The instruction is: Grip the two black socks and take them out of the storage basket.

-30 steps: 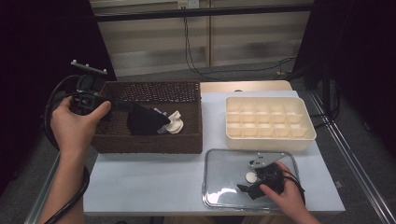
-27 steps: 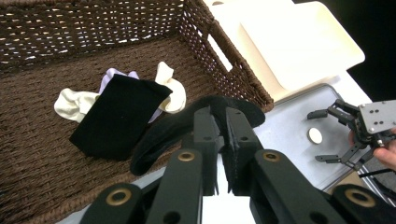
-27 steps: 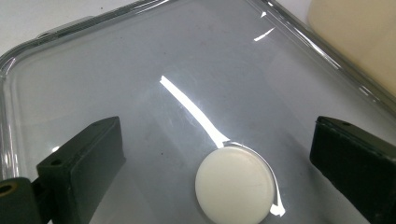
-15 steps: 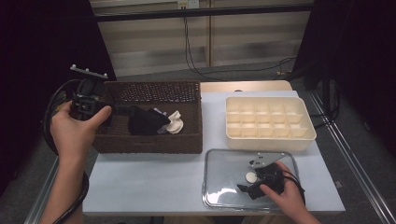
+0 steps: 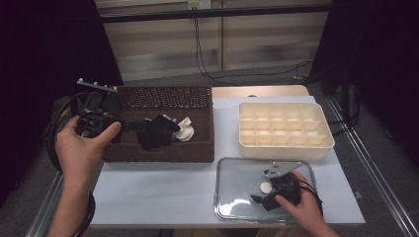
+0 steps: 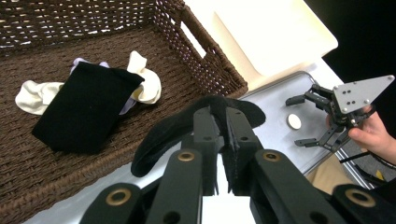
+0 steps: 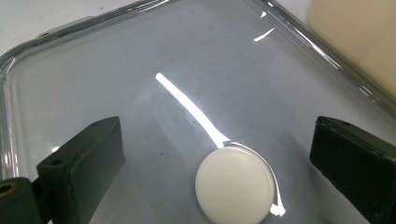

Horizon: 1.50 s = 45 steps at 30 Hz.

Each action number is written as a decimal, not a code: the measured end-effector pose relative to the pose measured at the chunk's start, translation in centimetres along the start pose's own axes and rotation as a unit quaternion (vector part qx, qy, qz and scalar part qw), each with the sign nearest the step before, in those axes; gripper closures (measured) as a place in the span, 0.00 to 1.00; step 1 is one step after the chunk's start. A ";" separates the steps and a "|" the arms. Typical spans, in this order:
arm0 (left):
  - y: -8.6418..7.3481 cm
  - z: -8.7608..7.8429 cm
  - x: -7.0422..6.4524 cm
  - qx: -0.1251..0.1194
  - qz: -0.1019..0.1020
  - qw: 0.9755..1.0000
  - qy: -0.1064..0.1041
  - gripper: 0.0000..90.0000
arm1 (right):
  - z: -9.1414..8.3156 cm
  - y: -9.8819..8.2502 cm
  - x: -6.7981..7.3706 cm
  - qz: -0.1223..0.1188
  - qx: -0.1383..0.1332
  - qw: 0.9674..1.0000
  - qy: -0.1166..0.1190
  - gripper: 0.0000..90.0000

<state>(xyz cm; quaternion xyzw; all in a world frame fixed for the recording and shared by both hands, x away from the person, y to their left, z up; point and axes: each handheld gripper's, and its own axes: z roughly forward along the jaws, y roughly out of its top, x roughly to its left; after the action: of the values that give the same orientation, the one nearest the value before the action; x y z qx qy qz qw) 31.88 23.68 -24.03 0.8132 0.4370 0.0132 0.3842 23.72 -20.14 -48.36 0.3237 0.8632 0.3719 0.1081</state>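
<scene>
Pale table (image 5: pixel 163 192) in a dark room. At its left edge: wicker basket (image 5: pixel 163 150) with black cloth (image 5: pixel 157 132) and white socks (image 5: pixel 185 129). Left gripper (image 6: pixel 219 119) raised over the basket's front edge, clamped on a black sock (image 6: pixel 163 135). Near the front right corner: right gripper (image 5: pixel 259 193), jaws apart, straddling the white knob (image 7: pixel 234 189) of the glass lid (image 5: pixel 232 173). Behind it, cream tray (image 5: pixel 284 148). No readable writing.

Wicker basket (image 5: pixel 163 148) at 9 o'clock: high woven walls bar level entry, open from above; black sock (image 5: pixel 157 132) and white socks (image 5: pixel 184 129) crowd its middle. Compartment tray (image 5: pixel 285 129) blocks 2 o'clock. Glass lid (image 5: pixel 237 192) takes 5 o'clock, white knob (image 5: pixel 266 187) raised. Bare table (image 5: pixel 158 190) at 7 o'clock gives passage.
</scene>
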 end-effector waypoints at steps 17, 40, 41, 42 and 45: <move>-1.1 2.4 -0.9 0.004 0.017 1.000 -0.015 0.63 | 0.0 0.0 0.0 -0.001 0.000 1.000 0.000 0.03; -0.5 8.0 5.7 -0.016 -0.017 0.998 0.057 0.46 | 0.0 0.0 0.0 -0.002 0.002 1.000 0.003 0.03; -0.5 8.3 6.0 -0.016 -0.015 0.998 0.059 0.46 | 0.0 0.0 0.0 -0.003 0.002 1.000 0.003 0.03; -0.6 8.6 6.3 -0.017 -0.014 0.998 0.061 0.46 | 0.0 0.0 0.0 -0.002 0.002 1.000 0.002 0.03; -0.6 9.3 7.2 -0.020 -0.022 0.998 0.063 0.46 | 0.0 0.0 0.0 -0.002 0.002 1.000 0.002 0.03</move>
<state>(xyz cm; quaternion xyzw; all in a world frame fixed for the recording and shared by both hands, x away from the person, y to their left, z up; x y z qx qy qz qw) 39.23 23.40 -33.19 0.7930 0.4777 0.0654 0.3724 23.73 -20.18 -48.36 0.3212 0.8650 0.3705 0.1062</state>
